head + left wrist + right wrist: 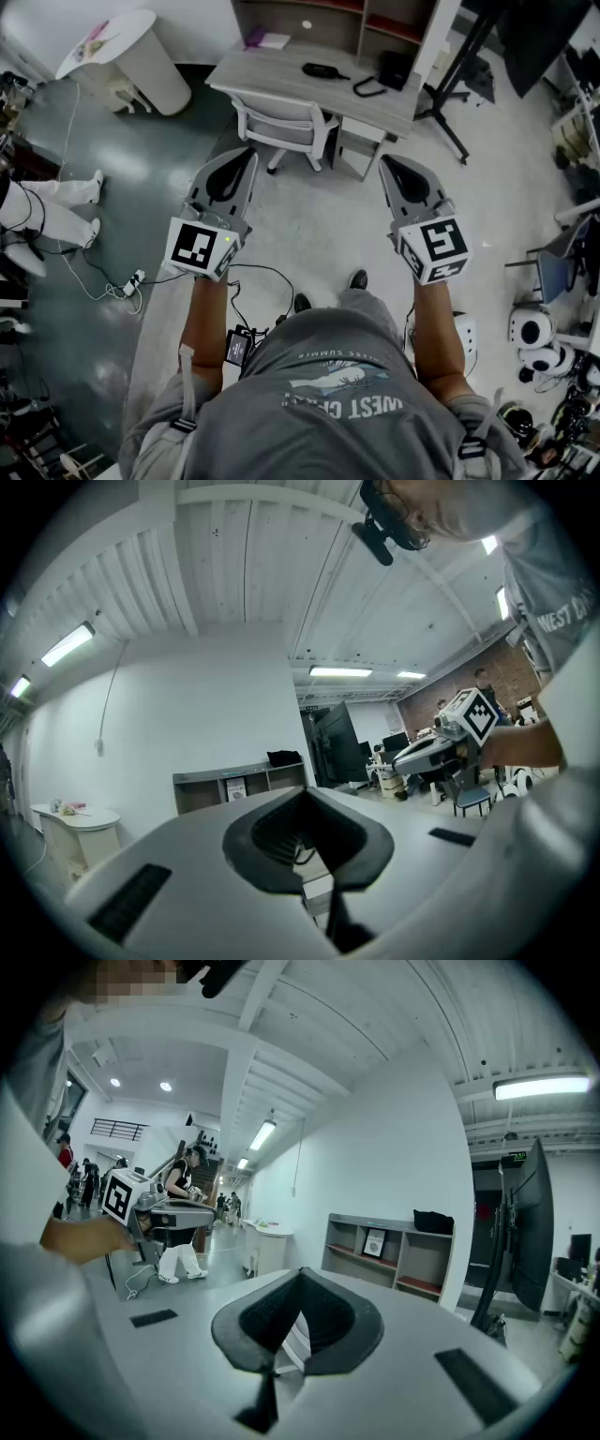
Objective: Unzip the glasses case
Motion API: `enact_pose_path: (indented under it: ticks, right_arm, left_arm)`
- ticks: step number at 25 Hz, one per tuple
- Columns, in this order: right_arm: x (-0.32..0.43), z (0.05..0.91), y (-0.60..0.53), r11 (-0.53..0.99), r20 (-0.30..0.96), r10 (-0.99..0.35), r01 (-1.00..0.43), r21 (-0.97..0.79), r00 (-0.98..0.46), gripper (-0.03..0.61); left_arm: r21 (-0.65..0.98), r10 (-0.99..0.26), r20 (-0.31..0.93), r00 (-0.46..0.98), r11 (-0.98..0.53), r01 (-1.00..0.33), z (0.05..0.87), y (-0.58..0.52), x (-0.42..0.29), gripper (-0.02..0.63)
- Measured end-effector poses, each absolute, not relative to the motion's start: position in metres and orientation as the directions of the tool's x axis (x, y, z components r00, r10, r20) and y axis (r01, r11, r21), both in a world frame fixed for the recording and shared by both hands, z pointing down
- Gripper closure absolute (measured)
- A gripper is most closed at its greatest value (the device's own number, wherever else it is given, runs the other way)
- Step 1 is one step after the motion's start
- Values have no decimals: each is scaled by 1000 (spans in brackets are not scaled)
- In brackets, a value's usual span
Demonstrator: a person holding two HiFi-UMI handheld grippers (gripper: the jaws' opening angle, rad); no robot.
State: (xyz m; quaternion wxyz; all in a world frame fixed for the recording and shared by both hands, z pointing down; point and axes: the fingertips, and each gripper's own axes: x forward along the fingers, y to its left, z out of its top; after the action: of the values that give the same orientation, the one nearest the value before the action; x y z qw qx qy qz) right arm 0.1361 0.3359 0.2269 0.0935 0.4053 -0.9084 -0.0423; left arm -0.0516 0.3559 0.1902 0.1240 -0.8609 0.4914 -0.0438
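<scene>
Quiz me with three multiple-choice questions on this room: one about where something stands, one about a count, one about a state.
1. Where does the white office chair stand?
A) at the near edge of the desk
B) beside the round white table
C) on top of the shelves

2. How many grippers are being held?
A) one
B) two
C) three

3. How do the right gripper's jaws stand?
A) wide apart
B) closed on a case
C) together, with nothing between them

Answers:
1 A, the chair sits right against the desk front.
2 B, a left gripper and a right gripper show in the head view.
3 C, the right gripper view shows its jaws meeting with nothing between them.
</scene>
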Motion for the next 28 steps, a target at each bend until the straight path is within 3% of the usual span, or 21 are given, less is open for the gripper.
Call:
enact_pose_path:
  ticks: [28]
  right_arm:
    - [266,239,198,768,83,-640,-640,24,-764,568]
  left_arm:
    - [-286,-906,50,420,-416,-863,198,247,91,617]
